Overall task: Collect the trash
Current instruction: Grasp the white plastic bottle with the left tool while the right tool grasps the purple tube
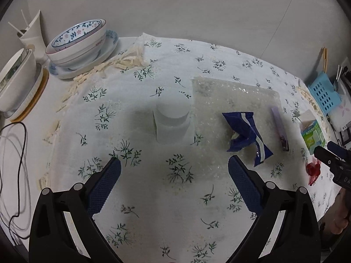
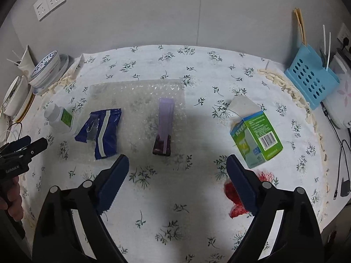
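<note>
— What is the table (image 2: 175, 223) covered with?
— A white floral cloth (image 2: 153, 65) is spread over it.
— What is laid on it?
— A bubble-wrap sheet (image 2: 136, 94), white bottle (image 2: 58, 117), green carton (image 2: 256, 138) and red wrapper (image 2: 235, 199) are seen; stacked bowls (image 2: 45, 70) and a blue rack (image 2: 310, 83) are set at the edges.

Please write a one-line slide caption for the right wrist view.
Open right gripper above floral tablecloth with blue wrapper, purple packet, green carton.

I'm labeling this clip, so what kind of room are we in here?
Probably a home dining or kitchen table against a wall: stacked bowls on a floral tablecloth, a blue utensil rack with chopsticks, and wall outlets.
</note>
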Tool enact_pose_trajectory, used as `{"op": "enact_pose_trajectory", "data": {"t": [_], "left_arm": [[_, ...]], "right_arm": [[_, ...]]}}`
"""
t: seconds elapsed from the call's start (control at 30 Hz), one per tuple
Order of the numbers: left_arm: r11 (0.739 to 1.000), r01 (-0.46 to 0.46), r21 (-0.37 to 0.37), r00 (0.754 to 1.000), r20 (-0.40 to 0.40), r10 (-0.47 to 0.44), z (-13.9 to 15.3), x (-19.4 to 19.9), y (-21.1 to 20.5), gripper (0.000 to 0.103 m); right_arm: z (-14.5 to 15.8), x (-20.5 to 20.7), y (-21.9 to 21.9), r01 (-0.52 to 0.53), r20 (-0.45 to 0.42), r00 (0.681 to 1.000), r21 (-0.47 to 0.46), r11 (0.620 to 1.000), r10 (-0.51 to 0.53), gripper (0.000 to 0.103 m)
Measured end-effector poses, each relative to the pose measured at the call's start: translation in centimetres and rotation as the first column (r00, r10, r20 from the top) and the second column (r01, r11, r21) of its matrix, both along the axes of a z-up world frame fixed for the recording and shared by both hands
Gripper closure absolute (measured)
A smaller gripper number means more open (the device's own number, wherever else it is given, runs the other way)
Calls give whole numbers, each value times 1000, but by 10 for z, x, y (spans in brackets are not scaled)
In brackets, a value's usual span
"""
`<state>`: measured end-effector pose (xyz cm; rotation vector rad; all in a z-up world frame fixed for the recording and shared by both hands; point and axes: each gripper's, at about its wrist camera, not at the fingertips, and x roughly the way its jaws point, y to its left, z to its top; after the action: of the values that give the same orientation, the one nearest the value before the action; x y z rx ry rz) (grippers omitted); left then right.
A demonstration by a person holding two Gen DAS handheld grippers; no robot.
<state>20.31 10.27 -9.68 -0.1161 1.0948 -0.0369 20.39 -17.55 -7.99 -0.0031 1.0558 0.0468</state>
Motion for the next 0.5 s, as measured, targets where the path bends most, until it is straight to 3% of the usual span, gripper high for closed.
{"op": "enact_pose_trajectory", "data": {"t": [0.5], "left_arm": [[1000, 12, 5, 999, -39, -12, -34, 47, 6, 20]], "right_arm": [[-45, 61, 8, 49, -118, 992, 11, 999, -48, 40]]}}
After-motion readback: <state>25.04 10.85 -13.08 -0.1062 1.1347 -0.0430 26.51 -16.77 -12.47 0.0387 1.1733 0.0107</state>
